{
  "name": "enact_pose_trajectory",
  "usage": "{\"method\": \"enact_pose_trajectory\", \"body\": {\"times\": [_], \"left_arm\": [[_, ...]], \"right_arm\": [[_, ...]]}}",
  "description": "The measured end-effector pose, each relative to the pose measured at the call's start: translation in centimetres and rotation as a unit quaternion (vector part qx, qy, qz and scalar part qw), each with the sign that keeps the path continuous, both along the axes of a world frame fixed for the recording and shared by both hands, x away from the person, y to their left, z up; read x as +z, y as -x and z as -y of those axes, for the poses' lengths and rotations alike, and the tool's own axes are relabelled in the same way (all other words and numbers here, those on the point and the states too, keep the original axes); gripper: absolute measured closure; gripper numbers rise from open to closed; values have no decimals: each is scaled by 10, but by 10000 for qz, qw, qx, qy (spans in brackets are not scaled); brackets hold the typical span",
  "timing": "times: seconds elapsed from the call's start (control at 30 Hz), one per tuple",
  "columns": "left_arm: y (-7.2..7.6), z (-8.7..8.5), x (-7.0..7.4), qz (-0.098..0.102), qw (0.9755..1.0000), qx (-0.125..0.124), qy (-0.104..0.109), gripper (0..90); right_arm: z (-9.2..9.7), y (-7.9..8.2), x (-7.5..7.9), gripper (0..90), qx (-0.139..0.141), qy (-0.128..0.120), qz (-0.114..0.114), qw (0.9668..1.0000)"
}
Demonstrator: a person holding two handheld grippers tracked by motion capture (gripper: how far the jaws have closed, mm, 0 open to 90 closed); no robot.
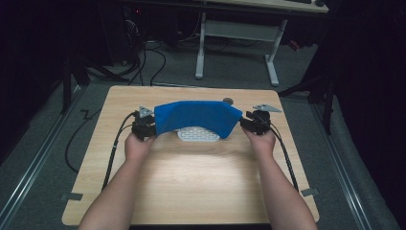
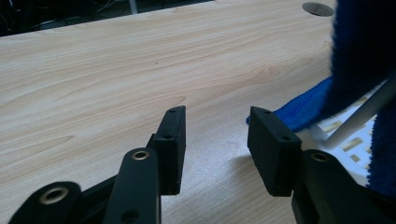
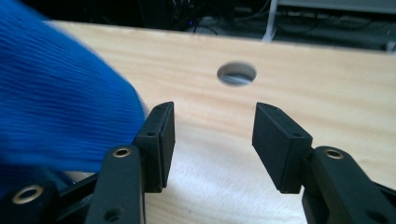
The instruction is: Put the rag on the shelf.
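Two grippers, left (image 1: 152, 125) and right (image 1: 245, 120), at nine and three o'clock of a blue cloth (image 1: 197, 117), both released with nothing between the jaws. Cloth: ribbed knit, draped in an arch over a white rack (image 1: 198, 134) mid-table (image 1: 191, 182). Risk: likely slides off if nudged.

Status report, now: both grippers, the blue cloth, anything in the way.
Left gripper open, nothing between jaws. Right gripper open, likewise. Blue cloth draped over white rack, between grippers. Nothing in the way.
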State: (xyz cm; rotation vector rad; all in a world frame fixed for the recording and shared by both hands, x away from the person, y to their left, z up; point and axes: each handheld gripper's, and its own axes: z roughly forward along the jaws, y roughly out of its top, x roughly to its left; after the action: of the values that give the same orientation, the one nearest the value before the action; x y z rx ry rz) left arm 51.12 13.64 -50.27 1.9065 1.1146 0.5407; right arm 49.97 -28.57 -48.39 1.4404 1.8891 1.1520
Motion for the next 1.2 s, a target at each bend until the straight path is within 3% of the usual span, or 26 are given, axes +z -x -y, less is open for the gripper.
{"method": "enact_pose_trajectory", "body": {"times": [0.17,0.53,0.77,0.87,1.2], "left_arm": [[2,-4,1,28,10000,23,-31,575],[9,-10,-4,35,9999,169,-17,571],[22,-13,-2,122,9995,255,144,571],[28,-15,-3,141,9995,275,52,570],[45,-21,-6,64,9991,408,6,566]], "right_arm": [[0,-1,-12,501,-29,-11,-184,9998],[5,14,2,516,2,4,62,10000],[10,27,5,516,3,84,105,9999],[11,32,7,516,-13,39,161,9999],[9,49,17,507,97,238,312,9992]]}}
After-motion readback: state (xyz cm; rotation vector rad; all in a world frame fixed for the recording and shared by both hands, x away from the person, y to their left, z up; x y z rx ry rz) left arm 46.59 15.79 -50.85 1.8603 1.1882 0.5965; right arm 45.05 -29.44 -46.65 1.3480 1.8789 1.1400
